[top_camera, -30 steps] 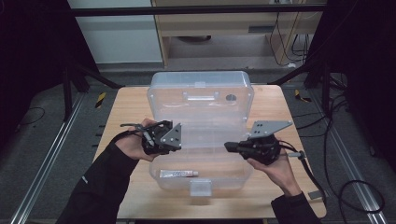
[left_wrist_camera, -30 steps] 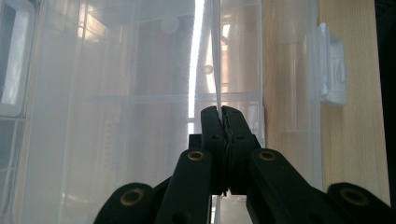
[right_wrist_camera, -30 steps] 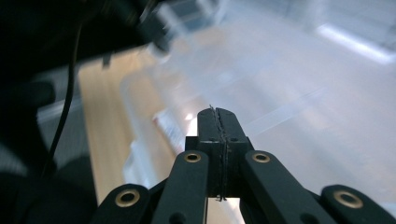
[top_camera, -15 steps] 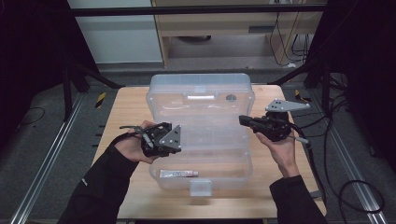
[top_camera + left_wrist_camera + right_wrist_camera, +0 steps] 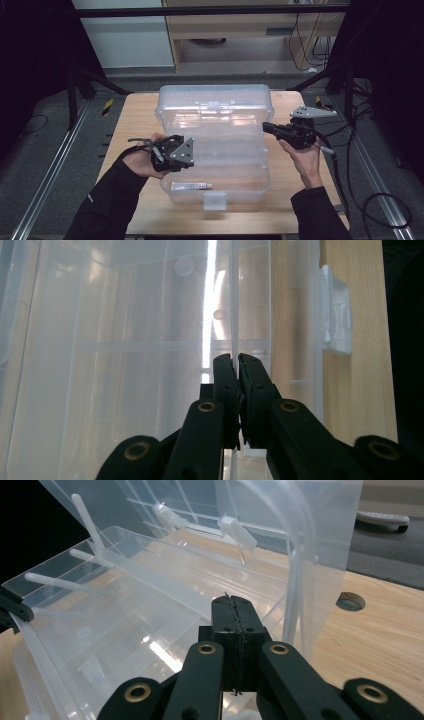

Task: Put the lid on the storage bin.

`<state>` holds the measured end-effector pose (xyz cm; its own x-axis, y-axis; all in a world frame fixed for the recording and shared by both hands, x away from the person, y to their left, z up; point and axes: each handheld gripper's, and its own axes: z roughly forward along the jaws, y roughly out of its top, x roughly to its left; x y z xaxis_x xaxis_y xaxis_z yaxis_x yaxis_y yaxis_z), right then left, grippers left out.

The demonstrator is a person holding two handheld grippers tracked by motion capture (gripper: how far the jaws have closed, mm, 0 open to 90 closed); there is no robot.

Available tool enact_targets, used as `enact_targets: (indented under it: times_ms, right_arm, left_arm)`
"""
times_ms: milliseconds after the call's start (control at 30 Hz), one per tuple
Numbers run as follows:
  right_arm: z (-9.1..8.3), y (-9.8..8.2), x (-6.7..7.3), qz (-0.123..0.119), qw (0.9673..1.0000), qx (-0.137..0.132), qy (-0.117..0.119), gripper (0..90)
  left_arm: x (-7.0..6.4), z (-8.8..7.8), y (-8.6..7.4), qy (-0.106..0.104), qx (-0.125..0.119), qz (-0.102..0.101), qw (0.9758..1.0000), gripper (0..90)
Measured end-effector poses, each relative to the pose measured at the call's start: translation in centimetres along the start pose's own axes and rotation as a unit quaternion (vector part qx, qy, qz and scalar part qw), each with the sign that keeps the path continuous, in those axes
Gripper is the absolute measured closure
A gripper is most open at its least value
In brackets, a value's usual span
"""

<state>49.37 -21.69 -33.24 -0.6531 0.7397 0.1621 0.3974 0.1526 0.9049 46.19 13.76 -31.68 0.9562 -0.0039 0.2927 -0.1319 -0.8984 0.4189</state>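
A clear plastic box (image 5: 250, 182) lies with its lid (image 5: 215, 102) swung up at the back of a wooden table (image 5: 135, 120). My left gripper (image 5: 187, 155) is at the box's left end. Its own view shows the left gripper (image 5: 235, 360) pinching a thin clear wall (image 5: 233, 300) inside the box. My right gripper (image 5: 265, 126) hovers by the box's right rim, and in its own view the right gripper (image 5: 232, 600) is shut with nothing between the jaws, facing the raised lid (image 5: 310, 525). A small tube (image 5: 191, 186) lies in the front compartment.
The box's white latch (image 5: 215, 200) hangs over the front wall and shows beside the wood as the latch (image 5: 336, 310). A round hole (image 5: 350, 601) sits in the tabletop to the right of the box. Cables (image 5: 350, 165) trail off the table's right edge, and dark frame posts stand around it.
My right gripper has moved from the box's front right toward the back, up beside the lid's right end. The left gripper has stayed where it was.
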Motion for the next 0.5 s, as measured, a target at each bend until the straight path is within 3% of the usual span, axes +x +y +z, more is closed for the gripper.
enact_targets:
  times_ms: [333,500]
  right_arm:
    - [-0.24,-0.58,-0.11,0.003,1.0,0.008,0.004,90.0]
    - [-0.49,-0.81,-0.25,0.005,0.9999,0.008,0.008,90.0]
  left_arm:
    - [-0.25,-0.22,-0.37,0.003,-0.021,-0.01,0.9997,83.3]
    - [-0.22,-0.78,-0.24,0.0,-0.061,-0.028,0.9978,78.2]
